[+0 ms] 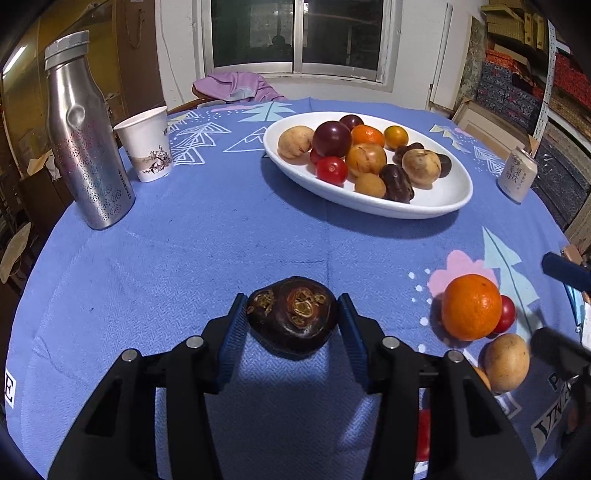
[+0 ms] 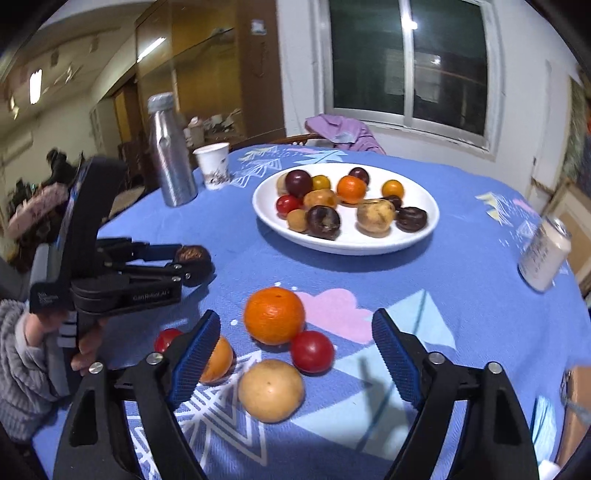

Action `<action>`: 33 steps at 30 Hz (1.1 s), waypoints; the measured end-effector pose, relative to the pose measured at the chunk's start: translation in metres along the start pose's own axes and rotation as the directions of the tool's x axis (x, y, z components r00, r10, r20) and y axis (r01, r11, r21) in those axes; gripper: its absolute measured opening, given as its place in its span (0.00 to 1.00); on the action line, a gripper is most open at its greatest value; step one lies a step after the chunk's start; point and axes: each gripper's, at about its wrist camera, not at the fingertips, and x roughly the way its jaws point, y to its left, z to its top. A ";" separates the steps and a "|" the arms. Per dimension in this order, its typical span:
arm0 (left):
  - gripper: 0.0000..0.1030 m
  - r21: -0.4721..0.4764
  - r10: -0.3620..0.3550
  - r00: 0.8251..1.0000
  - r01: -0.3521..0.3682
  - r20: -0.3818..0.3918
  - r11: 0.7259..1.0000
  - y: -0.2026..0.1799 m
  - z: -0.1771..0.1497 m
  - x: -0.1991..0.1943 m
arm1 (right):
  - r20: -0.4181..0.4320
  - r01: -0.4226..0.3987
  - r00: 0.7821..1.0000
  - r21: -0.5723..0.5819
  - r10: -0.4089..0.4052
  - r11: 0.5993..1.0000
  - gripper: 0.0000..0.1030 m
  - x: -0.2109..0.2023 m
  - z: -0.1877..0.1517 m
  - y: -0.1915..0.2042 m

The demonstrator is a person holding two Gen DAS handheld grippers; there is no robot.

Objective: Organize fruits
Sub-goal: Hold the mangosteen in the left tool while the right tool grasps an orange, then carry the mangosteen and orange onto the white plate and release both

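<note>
The left gripper [image 1: 292, 325] pinches a dark, flattish fruit [image 1: 293, 320] between its blue pads, low over the table [image 1: 184, 258], likely bound for the white plate [image 1: 436, 201] of gathered fruit. The right gripper [image 2: 295, 354] gapes empty around an orange [image 2: 274, 315], a red fruit [image 2: 312, 351] and a tan one [image 2: 270, 390]. Its left finger half-hides another orange fruit [image 2: 221, 360]; motion blurs the can [image 2: 545, 253].

A dark sliding window [image 1: 299, 35] sits at twelve o'clock in the white wall [image 2: 299, 66], wooden cabinets [image 2: 207, 62] at ten, stacked boxes [image 1: 524, 88] at two, ceiling lights [image 2: 36, 85] glowing left.
</note>
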 end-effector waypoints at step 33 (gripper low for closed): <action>0.47 0.023 -0.031 0.997 0.030 0.064 0.999 -0.010 -0.001 -0.023 | 0.043 -0.003 0.999 0.134 -0.003 0.991 0.46 -0.015 0.016 -0.032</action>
